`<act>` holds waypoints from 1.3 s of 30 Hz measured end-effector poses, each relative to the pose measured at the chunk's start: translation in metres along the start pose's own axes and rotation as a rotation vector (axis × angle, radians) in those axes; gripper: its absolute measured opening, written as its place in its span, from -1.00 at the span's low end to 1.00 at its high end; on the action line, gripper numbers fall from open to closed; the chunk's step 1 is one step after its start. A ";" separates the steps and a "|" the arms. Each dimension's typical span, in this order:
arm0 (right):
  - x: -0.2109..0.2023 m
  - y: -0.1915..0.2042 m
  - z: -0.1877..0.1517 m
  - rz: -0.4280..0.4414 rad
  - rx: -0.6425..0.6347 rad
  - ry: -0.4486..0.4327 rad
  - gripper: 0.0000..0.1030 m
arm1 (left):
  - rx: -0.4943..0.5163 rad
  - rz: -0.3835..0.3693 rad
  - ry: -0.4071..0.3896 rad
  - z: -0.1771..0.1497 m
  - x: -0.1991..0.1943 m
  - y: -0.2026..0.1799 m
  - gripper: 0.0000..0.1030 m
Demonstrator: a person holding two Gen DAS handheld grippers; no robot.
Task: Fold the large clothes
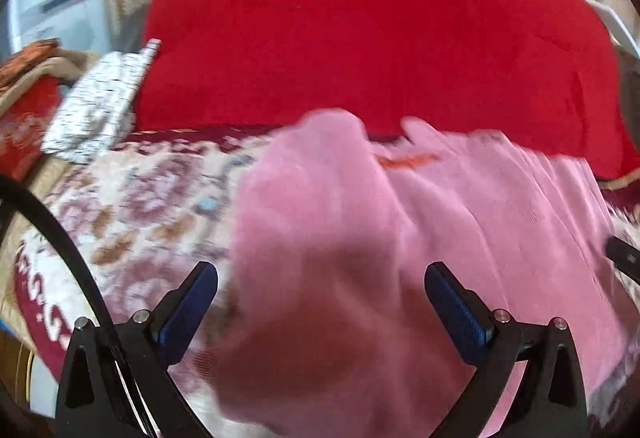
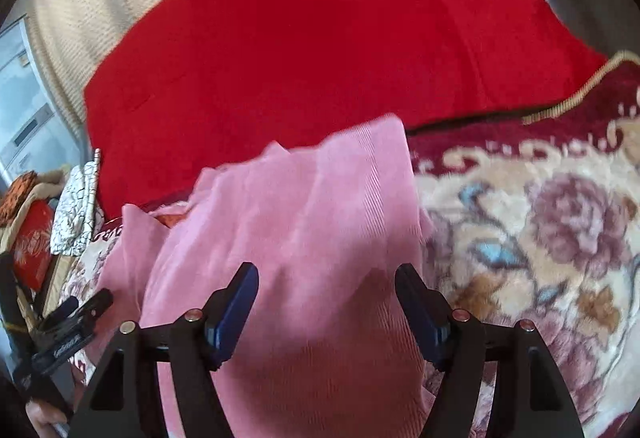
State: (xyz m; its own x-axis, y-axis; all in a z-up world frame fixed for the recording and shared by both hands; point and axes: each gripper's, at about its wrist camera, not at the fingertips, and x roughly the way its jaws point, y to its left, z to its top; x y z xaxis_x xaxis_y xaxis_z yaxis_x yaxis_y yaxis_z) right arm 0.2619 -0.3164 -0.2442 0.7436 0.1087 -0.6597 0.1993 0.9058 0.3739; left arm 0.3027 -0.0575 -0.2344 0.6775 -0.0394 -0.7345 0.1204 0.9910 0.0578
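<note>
The pink garment (image 1: 400, 238) lies rumpled on the floral blanket (image 1: 140, 205) in front of me, its ribbed cloth bunched into soft humps, and its far edge reaches up to the big red cushion (image 1: 380, 37). On my left wrist feed, my left gripper (image 1: 320, 302) hangs over the near part of the cloth with its blue pads (image 1: 188, 310) spread wide, pinching nothing that I can see. On the right wrist feed, my right gripper (image 2: 326, 310) is likewise held over the pink garment (image 2: 300, 238), fingers apart, with the fabric passing between and beneath them; I see no grip. The floral blanket (image 2: 540, 238) shows bare to the right. I can find no box or basket; far left a black-and-white patterned cloth (image 1: 96, 105) lies beside a red and orange folded pile (image 1: 24, 117). Both feeds are blurred.
</note>
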 end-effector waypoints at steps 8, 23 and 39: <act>0.014 -0.001 -0.001 -0.031 -0.003 0.056 0.45 | 0.042 0.007 0.090 -0.008 0.018 -0.014 1.00; 0.021 -0.002 -0.002 -0.043 -0.006 0.074 0.45 | 0.100 -0.109 0.055 -0.008 0.008 -0.032 1.00; 0.024 0.010 -0.004 -0.026 -0.073 0.071 0.48 | 0.105 0.040 0.061 -0.011 0.018 -0.026 0.99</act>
State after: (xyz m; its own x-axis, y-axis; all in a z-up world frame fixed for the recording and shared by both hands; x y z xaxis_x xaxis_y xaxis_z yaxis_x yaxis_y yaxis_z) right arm 0.2797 -0.3029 -0.2589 0.6909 0.1112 -0.7143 0.1688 0.9360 0.3090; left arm 0.3041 -0.0821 -0.2570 0.6381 0.0113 -0.7699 0.1710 0.9728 0.1560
